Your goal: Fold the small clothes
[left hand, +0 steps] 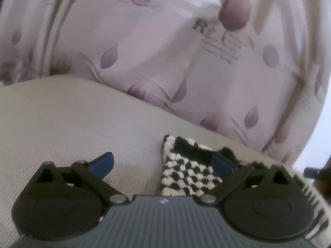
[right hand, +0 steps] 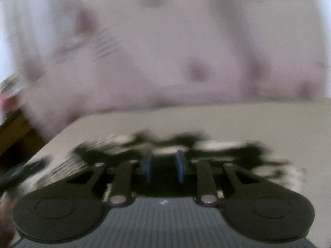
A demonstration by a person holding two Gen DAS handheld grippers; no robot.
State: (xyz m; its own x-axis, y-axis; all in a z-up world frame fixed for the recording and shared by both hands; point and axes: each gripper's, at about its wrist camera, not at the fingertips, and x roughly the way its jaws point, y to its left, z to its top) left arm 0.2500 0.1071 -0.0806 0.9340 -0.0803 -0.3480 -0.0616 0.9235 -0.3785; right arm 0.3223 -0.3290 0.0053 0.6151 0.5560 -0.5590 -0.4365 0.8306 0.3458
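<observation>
Two blue-padded fingers of the left gripper (left hand: 163,163) stand spread wide in the left wrist view, with nothing between them. Its left pad (left hand: 102,164) hovers over bare surface, while its right pad (left hand: 222,165) sits at the right part of a small black-and-white checkered knitted garment (left hand: 186,173); whether it touches the knit cannot be told. That garment lies flat on a beige woven mat (left hand: 72,124), just ahead of the gripper body and right of centre, its far edge trimmed with a black band and a white rim. Striped fabric of the same colours shows at the near right edge. Beyond the mat lies a pale pink bedsheet printed with mauve petals and grey lettering (left hand: 165,51), wrinkled and filling the far half of the view.

Right wrist view — heavily blurred. The right gripper (right hand: 163,169) has its blue fingers drawn close together, with only a narrow dark gap left between them. The black-and-white garment (right hand: 217,146) spreads across the beige mat (right hand: 258,119) directly at and past the fingertips, but the blur hides whether any cloth is pinched in that gap — I cannot tell. The pink sheet (right hand: 165,41) lies beyond, and a brown wooden edge (right hand: 12,130) shows at the far left.
</observation>
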